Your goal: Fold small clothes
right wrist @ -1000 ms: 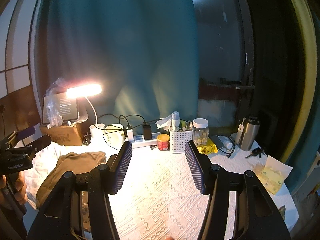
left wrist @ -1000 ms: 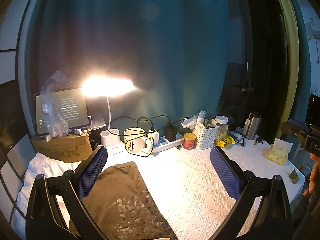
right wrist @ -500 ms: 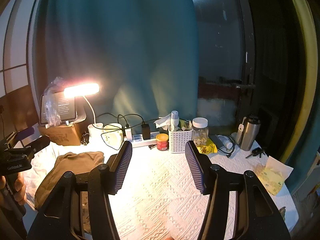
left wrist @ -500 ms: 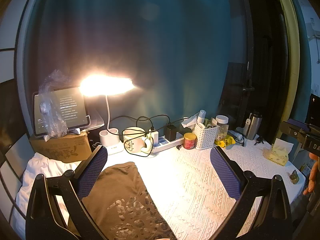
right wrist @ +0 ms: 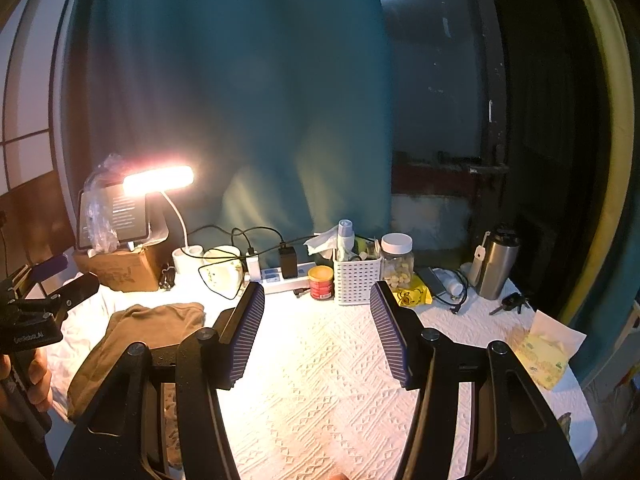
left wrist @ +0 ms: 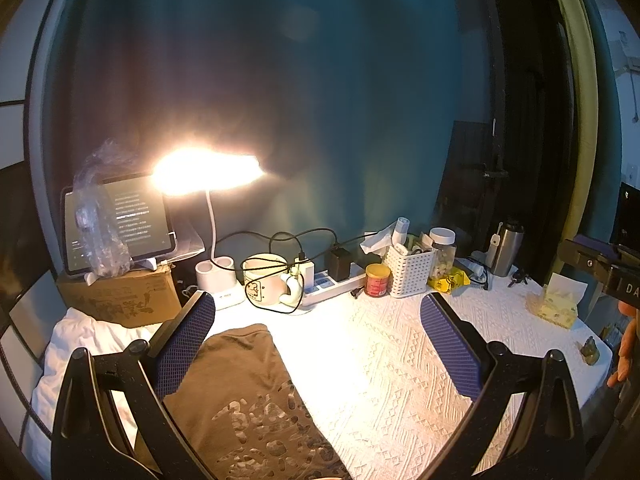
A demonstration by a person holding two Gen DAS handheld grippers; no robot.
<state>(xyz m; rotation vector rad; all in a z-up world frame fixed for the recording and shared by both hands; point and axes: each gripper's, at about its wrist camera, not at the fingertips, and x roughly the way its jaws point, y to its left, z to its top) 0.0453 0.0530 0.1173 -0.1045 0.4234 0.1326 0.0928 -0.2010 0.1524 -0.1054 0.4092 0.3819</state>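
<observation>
Brown shirt (left wrist: 256, 396) with unreadable camouflage print under spread, empty left claw (left wrist: 318, 340); right claw (right wrist: 317, 332) likewise spread.

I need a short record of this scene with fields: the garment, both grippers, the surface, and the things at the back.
garment: brown printed garment, lying on the left part of the table, not held
left gripper: left gripper open, nothing between the fingers, above the garment's right edge
right gripper: right gripper open, empty, above bare cloth
surface: white textured tablecloth
back row: lit desk lamp, tablet on a cardboard box, mug, power strip, red tin, white basket, steel flask
right edge: tissue pack
</observation>
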